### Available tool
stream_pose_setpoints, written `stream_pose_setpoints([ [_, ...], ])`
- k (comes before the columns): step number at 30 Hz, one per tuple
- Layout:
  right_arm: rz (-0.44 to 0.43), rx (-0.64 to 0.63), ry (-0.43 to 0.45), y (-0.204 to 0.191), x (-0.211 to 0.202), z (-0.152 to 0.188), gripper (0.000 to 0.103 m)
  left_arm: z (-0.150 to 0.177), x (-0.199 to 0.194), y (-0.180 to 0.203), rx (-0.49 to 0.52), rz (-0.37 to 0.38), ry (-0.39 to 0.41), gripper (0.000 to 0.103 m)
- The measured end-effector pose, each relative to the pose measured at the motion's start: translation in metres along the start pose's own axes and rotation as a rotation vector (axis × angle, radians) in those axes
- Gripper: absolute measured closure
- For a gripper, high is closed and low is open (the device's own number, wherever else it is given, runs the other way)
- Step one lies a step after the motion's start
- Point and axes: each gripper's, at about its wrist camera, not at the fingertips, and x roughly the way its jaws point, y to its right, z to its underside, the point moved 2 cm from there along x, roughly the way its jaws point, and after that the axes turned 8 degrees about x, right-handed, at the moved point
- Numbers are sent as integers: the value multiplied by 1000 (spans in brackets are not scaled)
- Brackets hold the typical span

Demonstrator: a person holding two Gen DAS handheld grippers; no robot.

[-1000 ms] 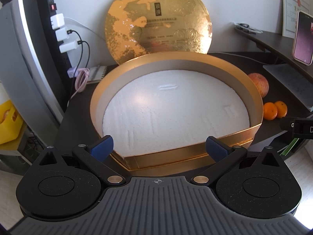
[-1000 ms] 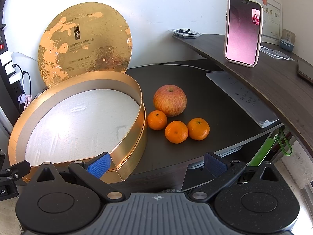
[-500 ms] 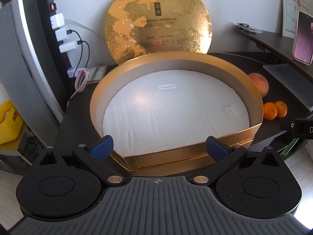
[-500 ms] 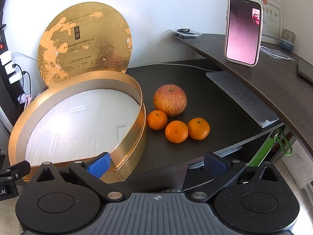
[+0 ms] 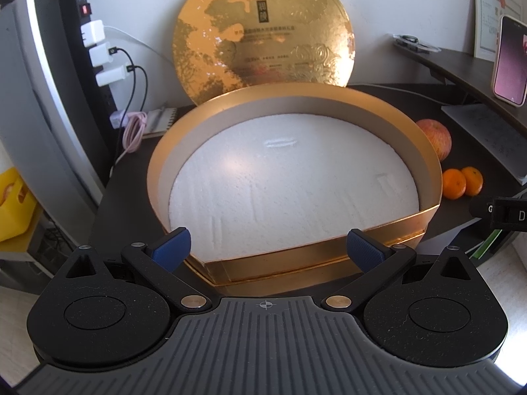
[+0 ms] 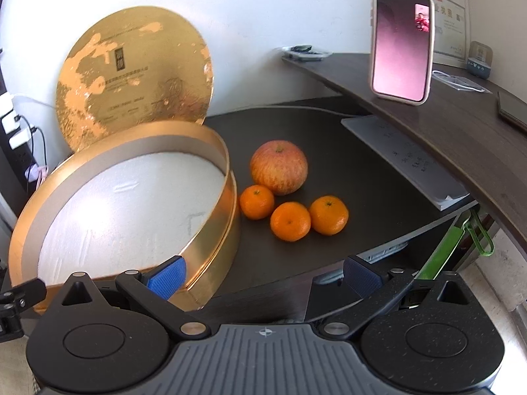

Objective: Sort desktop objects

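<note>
Dark desk against a white wall; raised dark shelf along the right side. Round gold box sat open on the desk, white foam liner covering its floor, nothing lying on the foam. Gold lid stood upright behind the box, leaning on the wall. Apple rested on the desk just right of the box; three mandarins clustered in front of it, the leftmost close to the box wall, the apple touching or nearly touching the leftmost one. Phone stood upright on the shelf, screen lit pink. Grey keyboard lay under the shelf edge. Chargers with cables plugged into a black strip at far left; pink coiled cable below them. Left gripper hovered at the near rim of the box, blue pads spread wide, nothing between them. Right gripper hovered off the near desk edge, pads likewise spread wide and holding nothing, left pad overlapping the box's near wall in view, contact not determinable. All fruit outside the box.
</note>
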Motion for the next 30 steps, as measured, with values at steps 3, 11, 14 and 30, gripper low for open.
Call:
stream_pose_setpoints([
  [3,-15,-10,47,8,2,-2,0,-2,2,1,-7,15,-1,1],
  [11,-56,79,60,43,26,-8,0,-12,3,10,21,0,40,1],
  [14,-93,51,75,45,37,-5,0,-16,7,13,22,-17,54,1],
  [30,-194,-9,20,38,89,2,34,-33,37,22,2,64,-10,9],
])
